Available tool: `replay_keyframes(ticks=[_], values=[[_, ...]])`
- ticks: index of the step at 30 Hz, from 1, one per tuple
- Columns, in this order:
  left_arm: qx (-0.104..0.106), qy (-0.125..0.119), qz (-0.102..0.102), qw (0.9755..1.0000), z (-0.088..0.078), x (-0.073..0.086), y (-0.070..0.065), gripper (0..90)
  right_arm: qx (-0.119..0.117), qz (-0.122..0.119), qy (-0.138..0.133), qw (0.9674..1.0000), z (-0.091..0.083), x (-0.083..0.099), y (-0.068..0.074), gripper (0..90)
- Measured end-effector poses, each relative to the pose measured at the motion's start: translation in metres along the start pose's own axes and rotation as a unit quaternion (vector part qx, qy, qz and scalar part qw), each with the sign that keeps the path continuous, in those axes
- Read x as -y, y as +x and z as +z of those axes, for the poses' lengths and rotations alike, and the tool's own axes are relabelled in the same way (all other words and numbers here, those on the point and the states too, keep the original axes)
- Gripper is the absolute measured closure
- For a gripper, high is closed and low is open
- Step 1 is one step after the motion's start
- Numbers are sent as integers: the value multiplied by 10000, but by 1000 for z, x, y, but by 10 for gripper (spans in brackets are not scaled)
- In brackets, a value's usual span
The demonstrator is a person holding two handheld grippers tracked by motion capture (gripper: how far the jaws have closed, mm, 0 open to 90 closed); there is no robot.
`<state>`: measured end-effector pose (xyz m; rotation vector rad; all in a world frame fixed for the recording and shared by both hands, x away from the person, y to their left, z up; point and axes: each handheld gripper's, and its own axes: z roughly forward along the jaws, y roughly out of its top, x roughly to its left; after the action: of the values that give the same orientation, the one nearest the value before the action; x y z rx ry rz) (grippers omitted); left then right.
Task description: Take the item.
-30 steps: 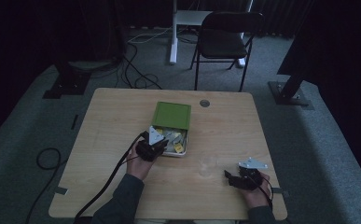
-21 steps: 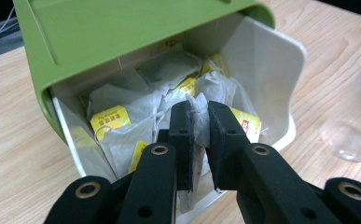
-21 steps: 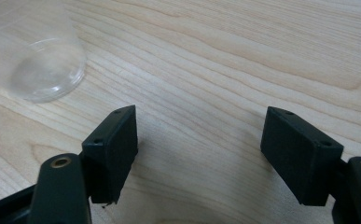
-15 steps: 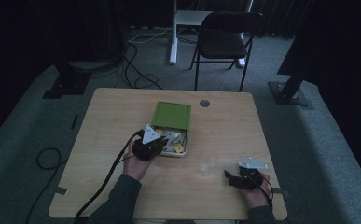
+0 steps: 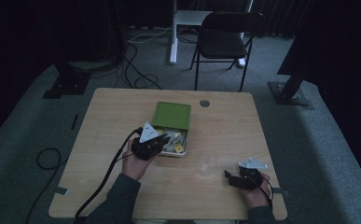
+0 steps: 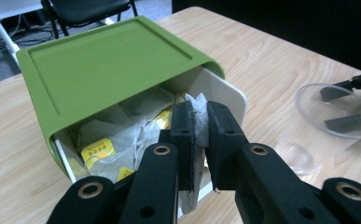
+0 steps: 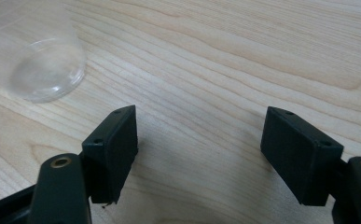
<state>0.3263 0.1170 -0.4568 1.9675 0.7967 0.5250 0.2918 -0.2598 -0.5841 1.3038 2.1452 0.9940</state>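
Pinching a white tea bag (image 6: 197, 112) between its closed jaws, the left tool (image 6: 197, 126) sits at the open front of the green box (image 6: 108, 63), mid-surface (image 5: 122, 112). Looks like the pick-out step: bag gripped but not yet clear of the other packets (image 6: 96, 149) in the white tray. Next move prob. calls for lifting it free w/o dragging neighbours, then carrying it toward the clear cup (image 7: 36, 58), which stands just beside the right tool (image 7: 199, 140); that one rests low over the wood, jaws wide apart, holding nothing. Yellow labels on the packets carry print, too small to read. No brand legible on the box.
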Motion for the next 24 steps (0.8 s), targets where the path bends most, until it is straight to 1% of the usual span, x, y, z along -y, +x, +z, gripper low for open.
replay_keyframes(ticks=[3,7,9,11,13,15,18,20,21,22,24], values=[[41,-46,36,10000,-4,-5,-2,832,0,-1,0,10000,0,0,0,267],[123,-127,22,9998,-9,-9,-4,832,-2,-1,6,10000,0,0,0,267],[197,-161,17,9997,-12,-13,-5,832,-2,0,7,10000,0,0,0,267],[331,-187,15,9993,-14,-16,-7,832,-1,3,3,10000,0,0,0,267],[366,-195,36,9991,-15,-18,-8,832,-1,4,2,10000,0,0,0,267],[499,-267,24,9984,-16,-22,-10,832,0,6,1,10000,0,0,0,267],[562,-288,-7,9980,-16,-24,-11,832,-3,14,6,10000,0,0,0,267],[649,-309,-25,9974,-16,-25,-12,832,-3,14,6,10000,0,0,0,267],[649,-309,-25,9974,-16,-25,-12,832,-3,14,6,10000,0,0,0,267],[753,-336,-28,9966,-17,-27,-13,832,-3,14,6,10000,0,0,0,267],[814,-366,-35,9960,-17,-28,-14,832,-1,13,9,10000,0,0,0,267]])
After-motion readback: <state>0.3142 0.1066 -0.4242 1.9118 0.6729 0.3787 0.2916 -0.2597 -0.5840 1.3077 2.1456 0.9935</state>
